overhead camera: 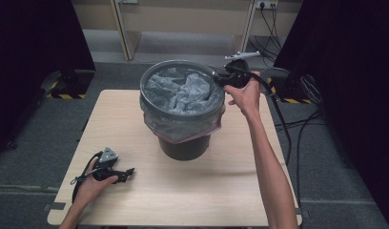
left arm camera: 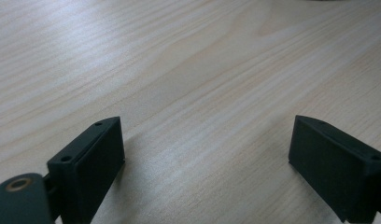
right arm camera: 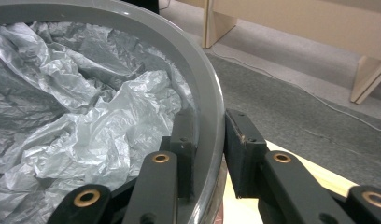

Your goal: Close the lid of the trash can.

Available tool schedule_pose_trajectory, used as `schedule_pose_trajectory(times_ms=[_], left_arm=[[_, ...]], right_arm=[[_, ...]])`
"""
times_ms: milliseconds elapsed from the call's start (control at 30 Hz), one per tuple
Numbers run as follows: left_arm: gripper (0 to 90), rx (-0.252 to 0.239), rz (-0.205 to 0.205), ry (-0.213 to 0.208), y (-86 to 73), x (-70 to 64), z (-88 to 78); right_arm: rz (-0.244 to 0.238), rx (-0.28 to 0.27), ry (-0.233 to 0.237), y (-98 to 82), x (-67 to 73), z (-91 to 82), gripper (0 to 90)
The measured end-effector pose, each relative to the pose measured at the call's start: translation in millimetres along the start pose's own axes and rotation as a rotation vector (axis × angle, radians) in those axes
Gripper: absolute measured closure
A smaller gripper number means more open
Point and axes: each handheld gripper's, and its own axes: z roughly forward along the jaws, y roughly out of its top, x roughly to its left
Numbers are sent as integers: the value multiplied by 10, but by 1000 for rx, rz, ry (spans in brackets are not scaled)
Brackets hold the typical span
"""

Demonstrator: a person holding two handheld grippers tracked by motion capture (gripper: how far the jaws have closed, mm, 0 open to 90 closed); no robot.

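High view: grey bin (overhead camera: 183,109) sits mid-worktop (overhead camera: 221,191), slightly toward 12 o'clock, with a grey plastic liner bag (overhead camera: 185,93) crumpled inside and its edge folded down over the outside under a grey rim ring (overhead camera: 149,76).

Right gripper (overhead camera: 220,78) is at the ring's 3 o'clock side. Right gripper view shows one jaw inside the ring (right arm camera: 205,74) and one outside, straddling it with the pads close against it; looks clamped on the rim ring, though I can't rule out a sliver of gap on the outer pad.

Left gripper (overhead camera: 128,172) lies low at the worktop's 8 o'clock corner, well apart from the bin, jaws wide apart over bare wood, nothing between them.

My read: step in hand is working the ring that pins the liner, seating it or lifting it off; can't tell which. Next move needs a firm pinch and a straight vertical move, or the ring cocks. Left gripper steadying the 9 o'clock side would help.
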Motion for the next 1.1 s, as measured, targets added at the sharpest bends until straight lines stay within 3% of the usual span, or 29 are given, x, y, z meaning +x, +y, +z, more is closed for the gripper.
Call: schedule_pose_trajectory(times_ms=[33,67,167,233,300,500,700,867,967,1100], left_arm=[[94,0,0,0,0,0,0],[95,3,0,-2,1,3,-3],[97,1,-7,6,-2,-8,-7],[155,-16,-16,13,1,-17,-16],[144,-33,-34,11,21,-16,-40],[148,-161,-114,-53,207,-13,-261],[148,-232,-134,-122,430,-55,-430],[148,-288,-130,-141,746,-14,-603],[148,-333,-121,-176,1015,19,-723],[147,-374,-95,-167,1344,30,-866]], right_arm=[[-1,-1,8,-2,-7,-3,725],[2,-11,12,-8,-11,-9,641],[26,-86,30,-47,-35,-40,488],[38,-123,44,-80,-52,-67,426],[34,-152,62,-119,-56,-98,404],[12,-197,81,-220,-101,-194,360],[41,-205,90,-312,-181,-243,350],[42,-208,99,-330,-191,-254,346],[37,-202,103,-334,-183,-241,338],[37,-193,111,-349,-167,-220,334]])
